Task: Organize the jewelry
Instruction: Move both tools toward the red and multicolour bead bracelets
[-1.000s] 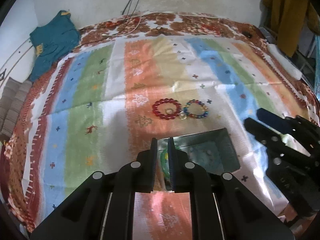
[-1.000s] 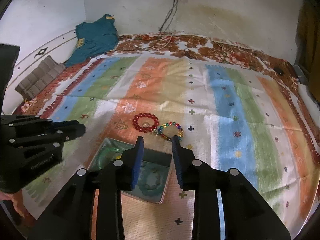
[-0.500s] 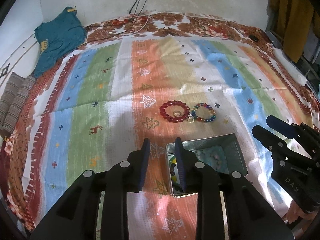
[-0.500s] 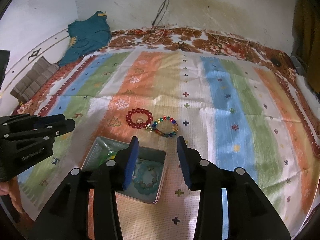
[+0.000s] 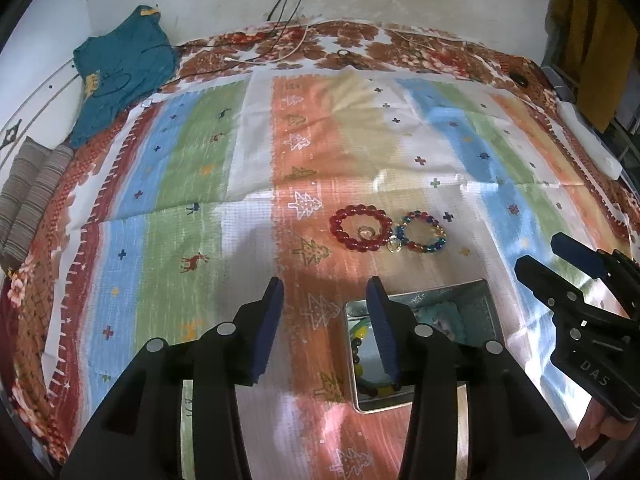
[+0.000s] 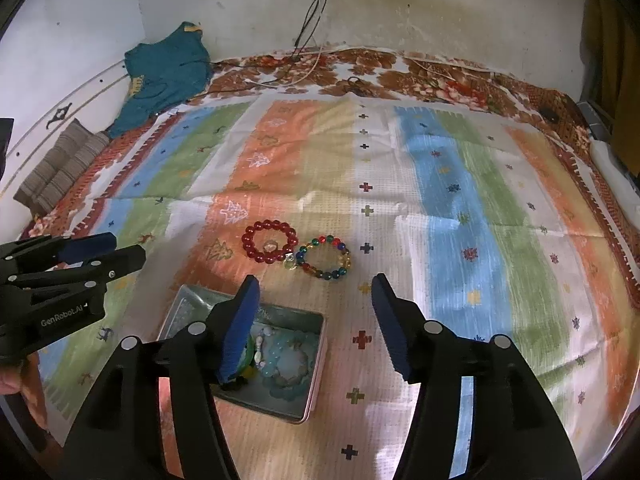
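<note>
A red bead bracelet (image 5: 361, 227) (image 6: 269, 241) and a multicoloured bead bracelet (image 5: 422, 231) (image 6: 326, 256) lie side by side on the striped cloth, a small clear charm between them. A metal tin (image 5: 476, 309) (image 6: 182, 304) sits nearer me and holds pale blue and green-yellow bracelets. My left gripper (image 5: 326, 286) is open and empty, just left of the tin. My right gripper (image 6: 316, 282) is open and empty above the tin's right side, short of the two bracelets.
The striped cloth (image 6: 448, 200) covers a floral bedspread. A teal garment (image 6: 168, 72) and a folded grey striped cloth (image 6: 60, 168) lie at the far left. Cables (image 6: 312, 28) hang down the back wall. A white object (image 5: 592, 144) lies at the right edge.
Both grippers have opened wide over the last second. The left gripper has drawn back and leftward from the tin. The bracelets and tin have not moved.
</note>
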